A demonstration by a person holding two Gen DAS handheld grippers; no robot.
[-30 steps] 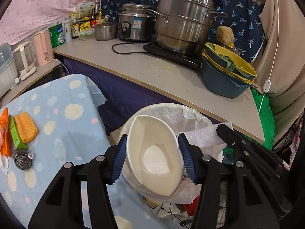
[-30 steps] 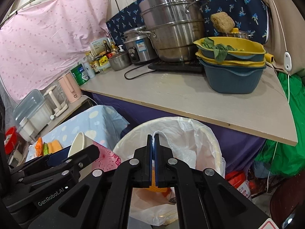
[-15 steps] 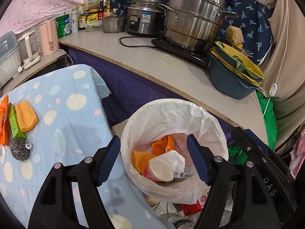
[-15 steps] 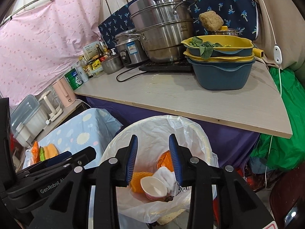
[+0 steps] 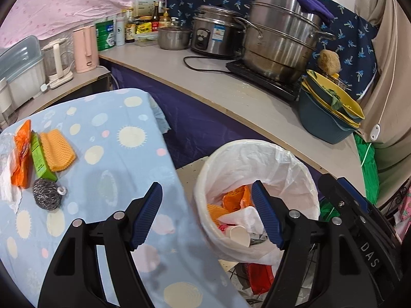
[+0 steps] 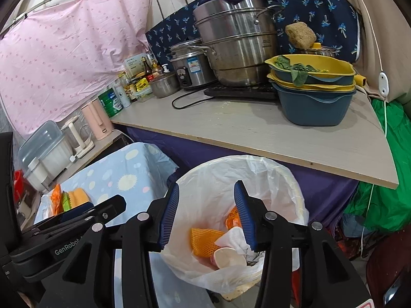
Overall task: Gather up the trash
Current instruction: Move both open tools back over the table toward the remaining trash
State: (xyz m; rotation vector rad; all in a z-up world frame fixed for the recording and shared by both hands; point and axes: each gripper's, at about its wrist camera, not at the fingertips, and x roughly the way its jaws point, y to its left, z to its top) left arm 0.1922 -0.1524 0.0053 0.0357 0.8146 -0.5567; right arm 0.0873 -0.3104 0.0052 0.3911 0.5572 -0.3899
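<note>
Cup point(image 5: 240, 234) dropped into the bin point(image 5: 305, 179), half buried; left gripper point(image 5: 206, 214) open and empty, right gripper point(image 6: 206, 214) opening, empty.

Left gripper point(image 5: 206, 211): jaws wide apart, empty, angled downward. Right gripper point(image 6: 206, 214): jaws opening, nothing between them

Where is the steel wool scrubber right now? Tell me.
The steel wool scrubber lies on the blue spotted tablecloth, at the left of the left wrist view, just below the green box and the orange wrapper.
</note>
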